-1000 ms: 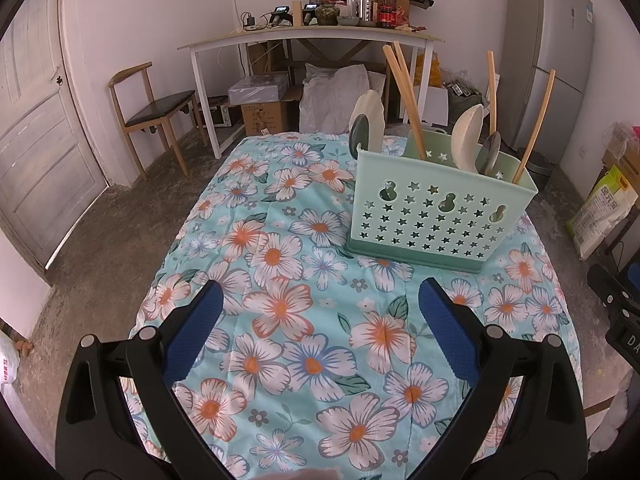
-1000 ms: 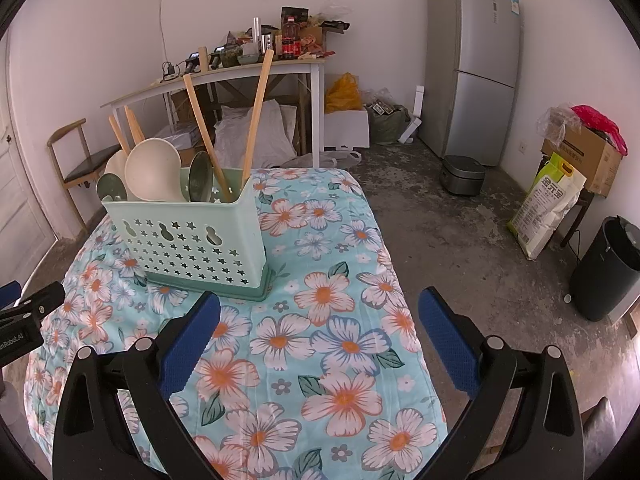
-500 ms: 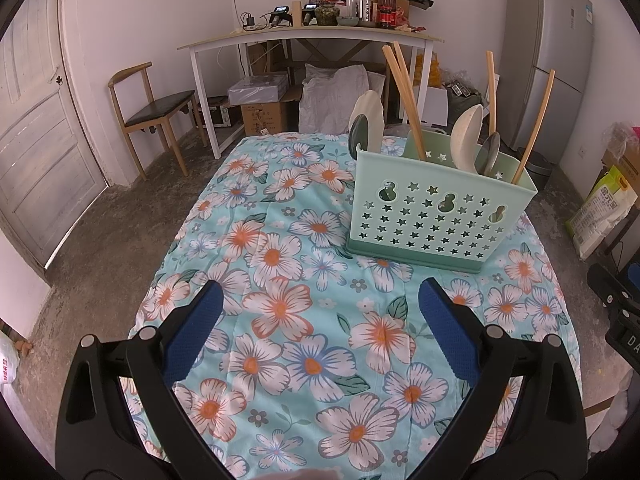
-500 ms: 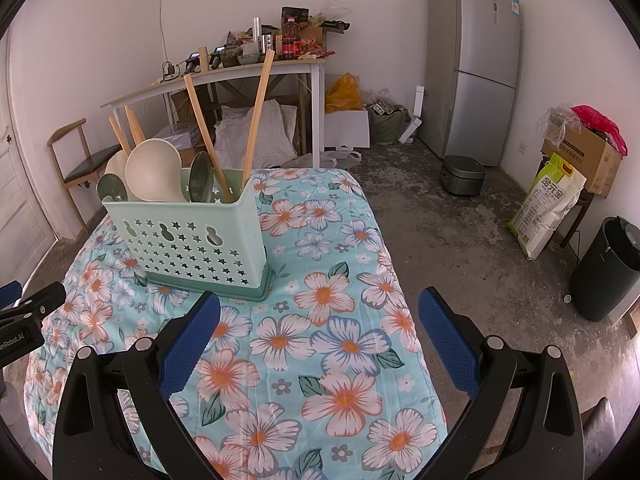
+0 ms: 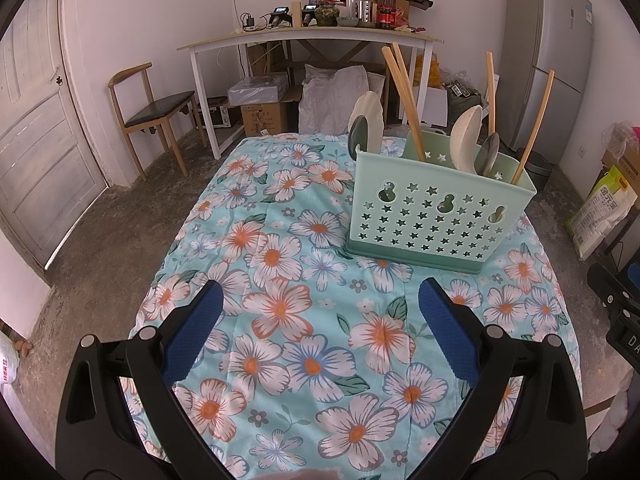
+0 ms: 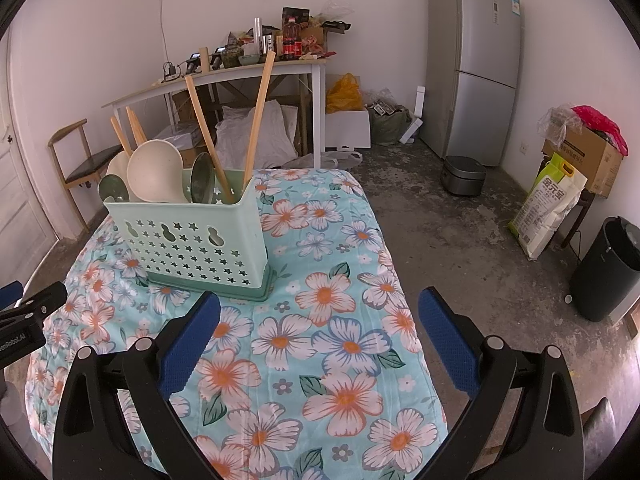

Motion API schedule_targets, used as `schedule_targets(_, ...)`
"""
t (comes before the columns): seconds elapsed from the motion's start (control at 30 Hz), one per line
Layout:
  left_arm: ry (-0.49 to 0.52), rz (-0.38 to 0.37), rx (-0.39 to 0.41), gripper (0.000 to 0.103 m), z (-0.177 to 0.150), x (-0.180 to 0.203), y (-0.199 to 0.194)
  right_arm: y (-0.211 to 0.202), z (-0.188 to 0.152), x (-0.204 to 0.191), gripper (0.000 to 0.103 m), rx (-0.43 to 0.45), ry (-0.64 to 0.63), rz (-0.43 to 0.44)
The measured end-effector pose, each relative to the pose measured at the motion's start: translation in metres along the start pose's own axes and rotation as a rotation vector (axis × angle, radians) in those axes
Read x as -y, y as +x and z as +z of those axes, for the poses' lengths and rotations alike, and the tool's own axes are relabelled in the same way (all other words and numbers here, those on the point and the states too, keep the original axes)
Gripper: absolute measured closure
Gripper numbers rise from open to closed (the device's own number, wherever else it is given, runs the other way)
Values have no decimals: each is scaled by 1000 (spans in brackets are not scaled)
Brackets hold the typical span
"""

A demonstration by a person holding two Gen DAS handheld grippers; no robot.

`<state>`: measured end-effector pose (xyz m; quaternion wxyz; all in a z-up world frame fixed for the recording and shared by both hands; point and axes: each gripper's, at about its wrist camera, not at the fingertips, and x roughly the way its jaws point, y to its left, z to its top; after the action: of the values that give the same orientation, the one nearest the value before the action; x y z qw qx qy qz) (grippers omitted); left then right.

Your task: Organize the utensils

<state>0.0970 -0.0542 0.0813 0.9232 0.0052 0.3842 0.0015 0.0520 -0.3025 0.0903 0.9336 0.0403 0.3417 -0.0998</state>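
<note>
While the mint-green utensil caddy [image 5: 436,216] is stood on the floral tablecloth [image 5: 280,304] with spoons and wooden-handled utensils upright inside, the left gripper [image 5: 320,316] and right gripper [image 6: 320,320] are held near it above the cloth, fingers spread wide and gripping nothing.

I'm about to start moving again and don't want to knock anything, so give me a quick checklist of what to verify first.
1. Left gripper empty, jaws wide apart: ok.
2. Right gripper empty, jaws wide apart: ok.
3. Mint-green star-perforated plastic utensil caddy upright on the floral tablecloth: ok.
4. Wooden-handled spoons and chopsticks standing inside the caddy: ok.
5. Loose utensils left on the cloth: none in view, ok.
6. Which compartment holds which utensil: cannot tell.
</note>
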Motion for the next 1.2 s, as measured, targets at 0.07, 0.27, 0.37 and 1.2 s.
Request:
schedule_targets(0.07,0,0,0,8,0,0,0,0,0,0,7,0,0,0)
schedule_targets(0.27,0,1,1,8,0,0,0,0,0,0,7,1,0,1)
schedule_targets(0.37,-1,1,1,8,0,0,0,0,0,0,7,0,-1,1)
schedule_targets(1.2,1,1,1,8,0,1,0,0,1,-2,7,0,-7,10)
